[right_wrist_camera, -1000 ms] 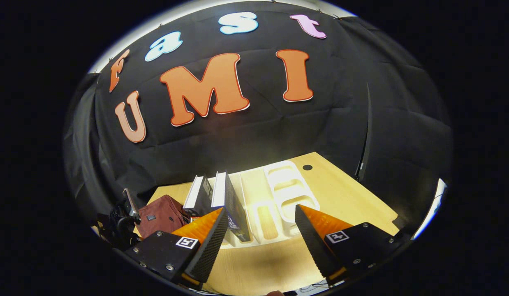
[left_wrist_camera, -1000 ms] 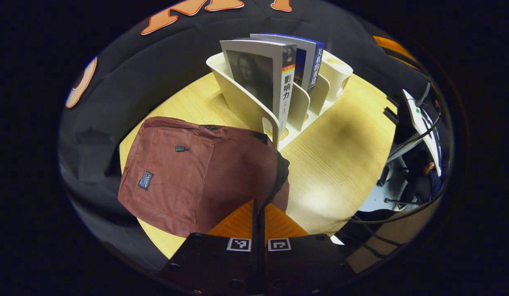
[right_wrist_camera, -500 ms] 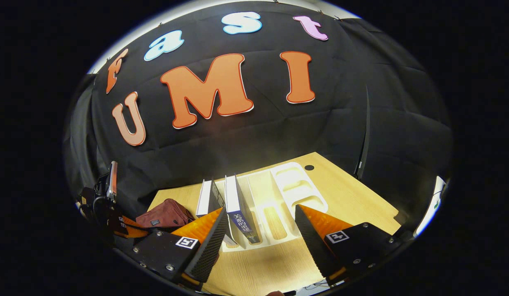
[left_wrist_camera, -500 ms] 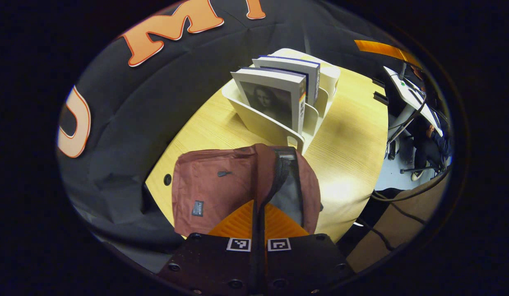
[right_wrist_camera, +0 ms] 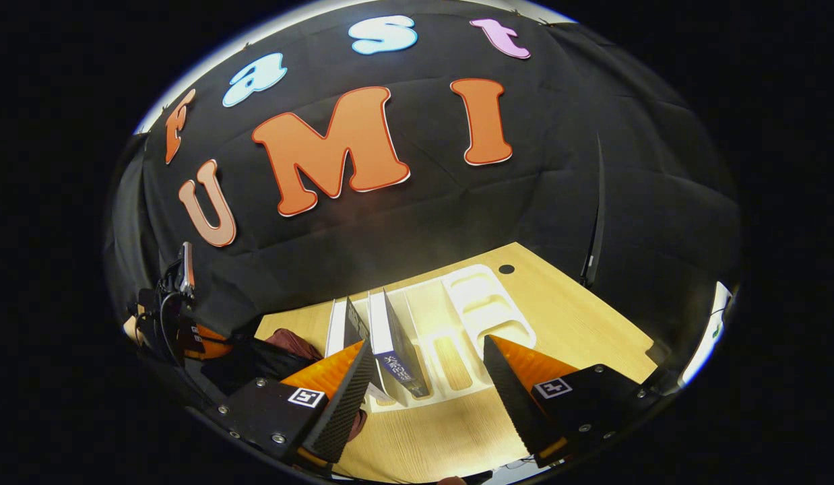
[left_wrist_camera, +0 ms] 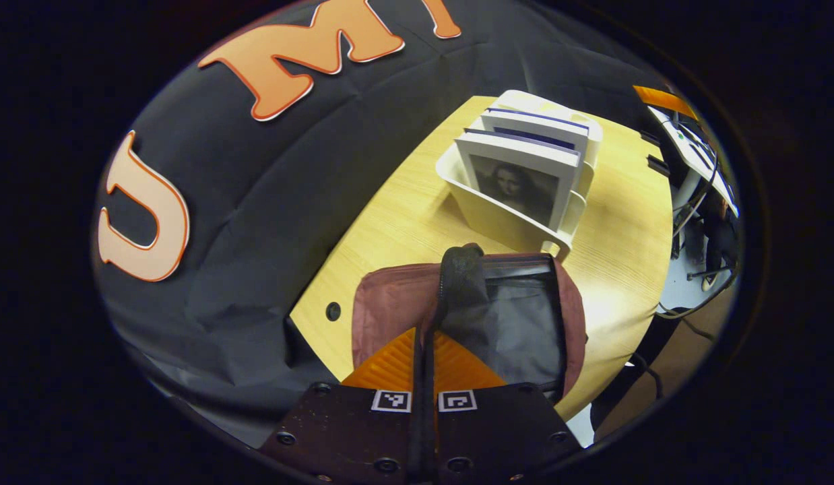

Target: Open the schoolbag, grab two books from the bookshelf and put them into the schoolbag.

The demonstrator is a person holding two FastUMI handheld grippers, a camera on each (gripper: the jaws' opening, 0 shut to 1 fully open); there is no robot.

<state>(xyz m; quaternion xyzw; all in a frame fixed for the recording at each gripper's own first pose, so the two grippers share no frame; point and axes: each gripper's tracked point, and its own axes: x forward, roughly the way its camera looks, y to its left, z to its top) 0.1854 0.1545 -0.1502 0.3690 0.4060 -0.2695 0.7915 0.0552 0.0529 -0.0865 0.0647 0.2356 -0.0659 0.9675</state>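
Note:
The maroon schoolbag (left_wrist_camera: 390, 303) lies on the wooden table (left_wrist_camera: 390, 202) with its mouth open, showing the dark lining (left_wrist_camera: 518, 330). My left gripper (left_wrist_camera: 424, 350) is shut on the black band (left_wrist_camera: 459, 269) at the bag's opening and holds it up. Behind the bag, two books (left_wrist_camera: 525, 182) stand upright in the cream bookshelf (left_wrist_camera: 484, 215). In the right gripper view, my right gripper (right_wrist_camera: 427, 350) hangs open above the table's front, in line with the books (right_wrist_camera: 390, 330) and the bookshelf (right_wrist_camera: 474, 303). The schoolbag (right_wrist_camera: 292, 340) and the left gripper (right_wrist_camera: 181, 323) are at the far left.
The bookshelf's right-hand slots and tray compartments (right_wrist_camera: 488, 310) hold nothing. A round cable hole (right_wrist_camera: 506, 269) sits at the table's far right corner, another (left_wrist_camera: 333, 311) near the bag. Black cloth walls the table's back and sides. Cables and a stand (left_wrist_camera: 693, 175) lie beyond the table's right edge.
My left gripper has pulled the black band up and across, and the bag's mouth has gone from closed to wide open. The right gripper has hardly moved.

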